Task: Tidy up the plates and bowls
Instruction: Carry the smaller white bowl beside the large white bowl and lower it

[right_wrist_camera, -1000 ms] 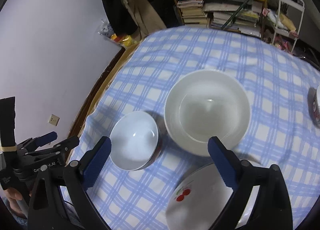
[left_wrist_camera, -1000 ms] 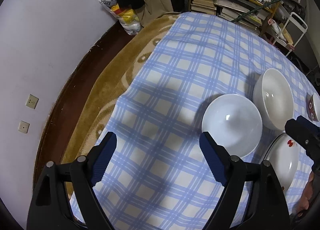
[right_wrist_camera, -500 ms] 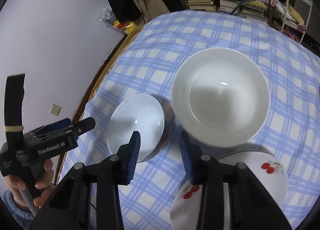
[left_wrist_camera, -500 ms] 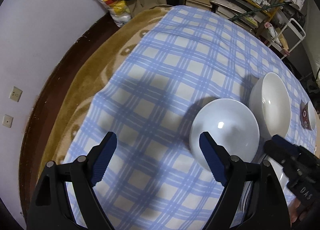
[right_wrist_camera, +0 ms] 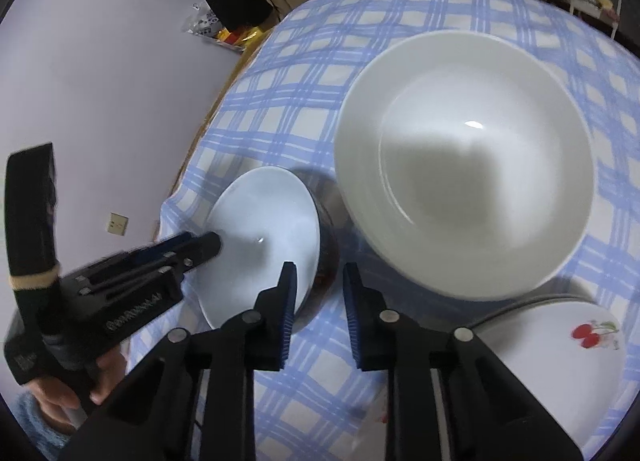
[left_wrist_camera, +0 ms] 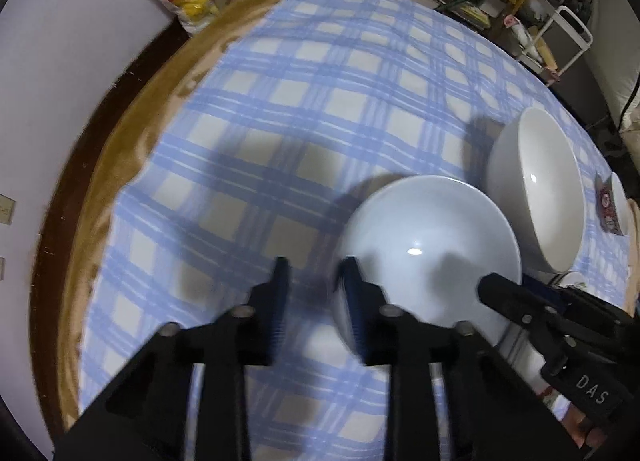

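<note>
While the left wrist camera looks steeply down on the blue-and-white checked tablecloth (left_wrist_camera: 320, 109), the left gripper (left_wrist_camera: 314, 293) has just been closing: its ribbed blue pads stand a narrow gap apart, with only cloth showing between them and nothing clamped. Its right-hand pad sits at the near rim of the small pale bowl (left_wrist_camera: 430, 245), a round, glossy ceramic piece resting upright, mouth to the ceiling; whether pad and rim touch is blurred. Just beyond it stands the large white bowl (left_wrist_camera: 536, 197), deeper, smooth and also mouth-up. At the lower right, the right gripper (left_wrist_camera: 496, 289) reaches in over the small bowl's far edge. Over to the right wrist view: the right gripper (right_wrist_camera: 318, 281) has likewise just been closing, jaws narrowed with bare tablecloth between them, gripping nothing; its left pad overlaps the small bowl (right_wrist_camera: 264, 237) at its rim. The large bowl (right_wrist_camera: 464, 157) fills the upper right, round and shiny, close beside the small one. Below it lies a flat white plate with a cherry print (right_wrist_camera: 560, 365), tucked partly under the big bowl's edge. On the left, a hand (right_wrist_camera: 60, 393) holds the left gripper (right_wrist_camera: 208, 245), its tip over the small bowl.
</note>
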The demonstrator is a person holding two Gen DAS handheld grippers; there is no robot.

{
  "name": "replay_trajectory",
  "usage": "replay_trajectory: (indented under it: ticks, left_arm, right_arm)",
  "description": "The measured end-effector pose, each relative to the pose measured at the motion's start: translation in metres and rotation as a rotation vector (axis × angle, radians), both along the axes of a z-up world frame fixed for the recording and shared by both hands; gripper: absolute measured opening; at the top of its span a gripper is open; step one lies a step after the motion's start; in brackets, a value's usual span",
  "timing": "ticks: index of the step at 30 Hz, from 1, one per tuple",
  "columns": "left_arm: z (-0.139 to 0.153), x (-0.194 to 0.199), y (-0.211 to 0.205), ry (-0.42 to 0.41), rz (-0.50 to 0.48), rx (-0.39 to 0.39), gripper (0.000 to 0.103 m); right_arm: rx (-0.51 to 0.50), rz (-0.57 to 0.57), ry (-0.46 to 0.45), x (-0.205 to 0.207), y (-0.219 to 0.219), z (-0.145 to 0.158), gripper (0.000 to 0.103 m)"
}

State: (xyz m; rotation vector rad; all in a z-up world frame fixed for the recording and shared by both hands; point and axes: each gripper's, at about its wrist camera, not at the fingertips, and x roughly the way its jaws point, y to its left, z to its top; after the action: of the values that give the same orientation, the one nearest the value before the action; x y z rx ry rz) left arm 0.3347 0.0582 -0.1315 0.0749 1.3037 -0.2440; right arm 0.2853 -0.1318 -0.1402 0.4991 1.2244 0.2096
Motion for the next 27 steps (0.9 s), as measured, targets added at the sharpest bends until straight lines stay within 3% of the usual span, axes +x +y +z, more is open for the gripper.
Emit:
replay_trajectory:
  ticks: [3, 8, 12, 16, 27]
  left_arm:
    - [-0.007, -0.001, -0.008, 0.021, -0.007, 0.001, 0.011]
    - [-0.005, -0.007, -0.014, -0.009, -0.002, 0.024, 0.010]
    - [0.002, -0.016, -0.017, -0.028, -0.059, 0.047, 0.010]
    - [0.017, -0.027, -0.017, -0.054, -0.069, 0.035, 0.010]
    - [0.059, -0.052, -0.029, -0.116, -0.101, 0.113, 0.010]
  right_arm:
    - [-0.036, 0.023, -0.015, 0.001, 0.005, 0.000, 0.020]
    - [-0.023, 0.015, -0.002, 0.002, 0.001, -0.005, 0.019]
    - [-0.021, 0.006, -0.010, 0.000, -0.001, -0.006, 0.017]
    - [-0.004, 0.008, -0.006, -0.006, -0.004, -0.006, 0.016]
    - [0.102, 0.009, -0.041, -0.032, -0.015, 0.015, 0.016]
